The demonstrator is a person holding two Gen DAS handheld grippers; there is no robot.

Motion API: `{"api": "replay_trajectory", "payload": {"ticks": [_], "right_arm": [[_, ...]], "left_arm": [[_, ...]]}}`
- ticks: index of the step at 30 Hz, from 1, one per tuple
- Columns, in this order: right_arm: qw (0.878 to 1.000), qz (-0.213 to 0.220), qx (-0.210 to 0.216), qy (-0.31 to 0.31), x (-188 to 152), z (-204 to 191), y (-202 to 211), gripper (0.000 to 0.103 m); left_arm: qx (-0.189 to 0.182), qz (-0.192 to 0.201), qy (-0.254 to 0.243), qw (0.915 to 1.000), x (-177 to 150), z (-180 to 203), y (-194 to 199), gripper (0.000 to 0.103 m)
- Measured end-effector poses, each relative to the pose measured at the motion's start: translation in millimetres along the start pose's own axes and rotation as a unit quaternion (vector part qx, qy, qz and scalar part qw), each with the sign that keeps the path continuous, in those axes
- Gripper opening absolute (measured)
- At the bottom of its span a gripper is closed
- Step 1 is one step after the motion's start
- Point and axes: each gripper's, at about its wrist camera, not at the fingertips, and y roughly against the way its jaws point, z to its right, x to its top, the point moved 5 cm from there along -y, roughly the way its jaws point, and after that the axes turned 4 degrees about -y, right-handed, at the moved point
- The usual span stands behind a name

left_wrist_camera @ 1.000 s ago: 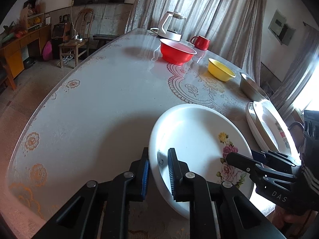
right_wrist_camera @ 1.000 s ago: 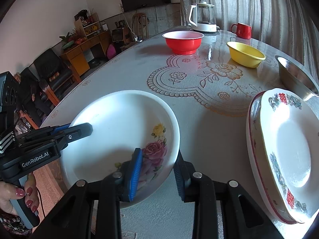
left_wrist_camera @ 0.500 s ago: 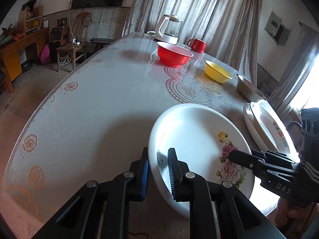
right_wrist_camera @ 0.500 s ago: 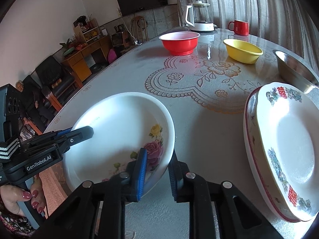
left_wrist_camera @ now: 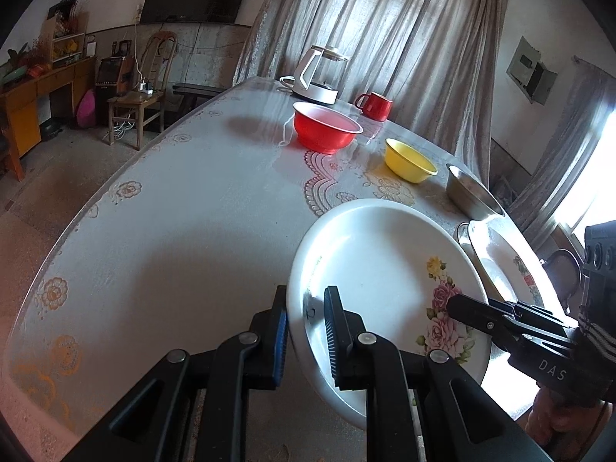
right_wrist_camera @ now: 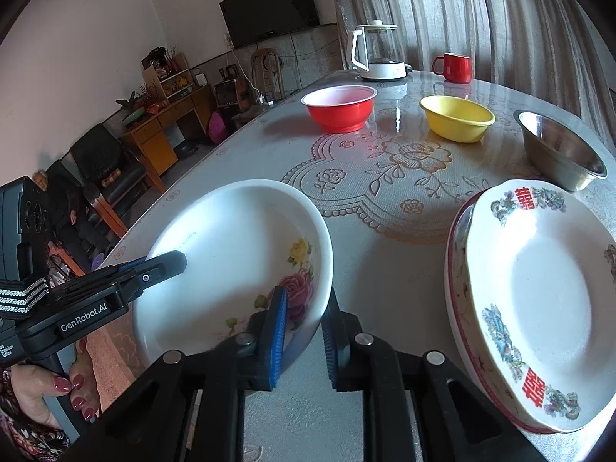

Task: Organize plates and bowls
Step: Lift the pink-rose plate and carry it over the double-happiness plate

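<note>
From the left wrist view, the left gripper (left_wrist_camera: 306, 337) pinches the near rim of the white deep plate with pink and yellow flowers (left_wrist_camera: 385, 269), which sits tilted above the lace-patterned table (left_wrist_camera: 173, 231) near its front edge. The right gripper (left_wrist_camera: 462, 308) reaches onto the plate's far side. Beyond stand a red plastic bowl (left_wrist_camera: 327, 133), a yellow bowl (left_wrist_camera: 410, 159), a steel bowl (left_wrist_camera: 471, 192), a red mug (left_wrist_camera: 374, 105) and a white kettle (left_wrist_camera: 319, 77)

From the right wrist view, the right gripper (right_wrist_camera: 304, 333), its jaws having just been closing, clamps the flowered plate's (right_wrist_camera: 231, 254) rim. Just beside it lies a stack of white plates with red characters (right_wrist_camera: 539, 300)
</note>
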Motion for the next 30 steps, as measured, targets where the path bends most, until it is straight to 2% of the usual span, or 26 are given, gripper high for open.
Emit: {"api": "replay_trajectory", "payload": {"ticks": [7,16,30], "right_arm": [[1.000,0.027,-0.003,-0.004,11.4,7.3,23.5,0.017],[0.997,0.064,-0.008,-0.036,21.3,32.7,56.3,0.017],[0.989,0.112,-0.047,-0.084,26.7,98.0,104.5,0.017]], "left_arm": [[-0.009,0.025,-0.017,0.9995,17.6,20.5,11.3,0.017],[-0.030,0.047,-0.059,0.9967,43.7,67.6,17.1,0.017],[-0.071,0.041,-0.113,0.9901,67.0,152.5,-7.0,0.017]]}}
